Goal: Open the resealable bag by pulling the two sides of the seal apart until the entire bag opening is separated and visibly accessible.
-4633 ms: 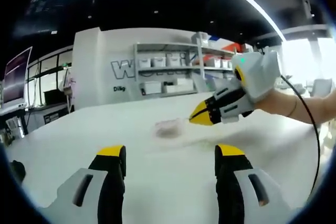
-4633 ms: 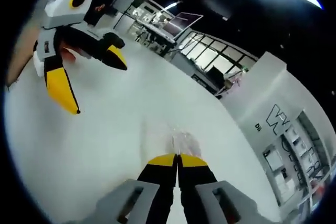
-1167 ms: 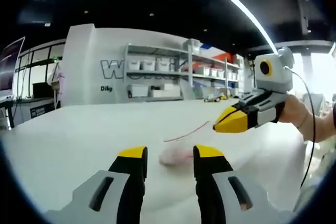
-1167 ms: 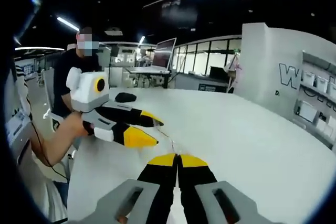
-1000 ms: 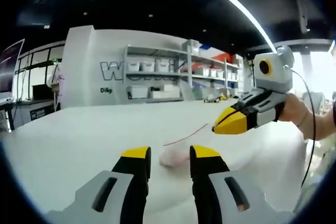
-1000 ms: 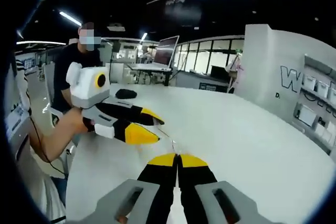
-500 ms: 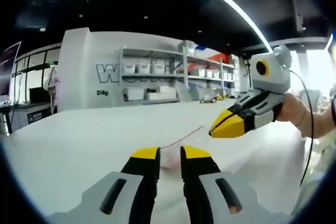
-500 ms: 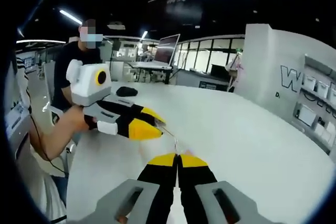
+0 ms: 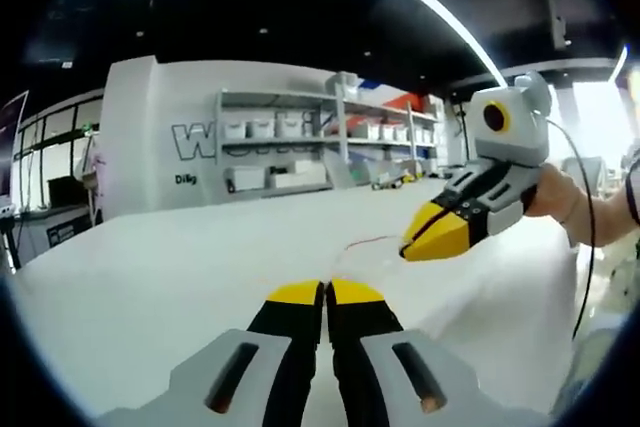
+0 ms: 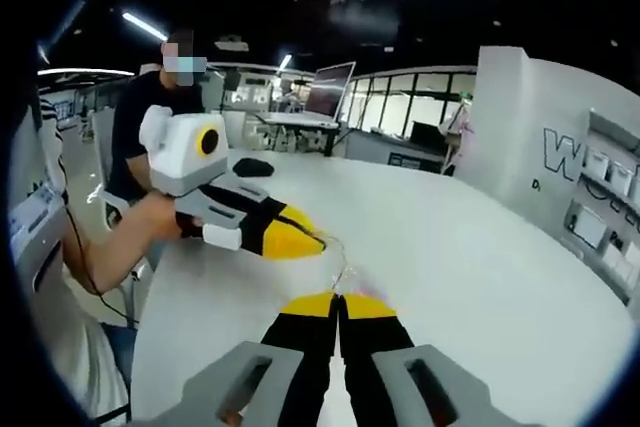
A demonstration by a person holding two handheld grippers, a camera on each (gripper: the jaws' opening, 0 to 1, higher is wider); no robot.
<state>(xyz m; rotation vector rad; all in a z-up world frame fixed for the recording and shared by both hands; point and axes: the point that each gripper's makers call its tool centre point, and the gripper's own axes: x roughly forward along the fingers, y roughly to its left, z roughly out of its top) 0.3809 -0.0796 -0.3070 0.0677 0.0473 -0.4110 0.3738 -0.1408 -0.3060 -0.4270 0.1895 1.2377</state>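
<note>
So both my grippers sit low over the white table (image 9: 150, 267), close together, with the bag (image 9: 362, 255) strung between them. In the left gripper view my left gripper (image 9: 326, 294) has its yellow-tipped jaws pressed together, with only a thin dark seam between the tips. The bag is clear and hard to make out against the tabletop; I see it mainly as a thin red seal line (image 9: 372, 242) running from just past my left tips toward the right gripper (image 9: 408, 243), which comes in from the right with a hand (image 9: 556, 197) behind it. Its yellow tips look closed to a point at the far end of that line.

In the right gripper view my right gripper (image 10: 339, 301) also has its jaws drawn tight together, and a bit of clear film rises from just beyond the tips, so I seem to be pinching one side of the bag's mouth, though the film is too faint to be sure exactly where the grip falls. The left gripper (image 10: 318, 243) enters from the left, tips together, meeting the same film just beyond mine. The bag (image 10: 347, 275) hangs in the short gap between the two pairs of tips, lifted a little off the table.

Far across the room stands a white wall with shelves (image 9: 290, 152) of bins. A person (image 10: 150, 127) in a dark top sits at the table's left far edge, with a dark mouse (image 10: 252, 166) lying near them.
</note>
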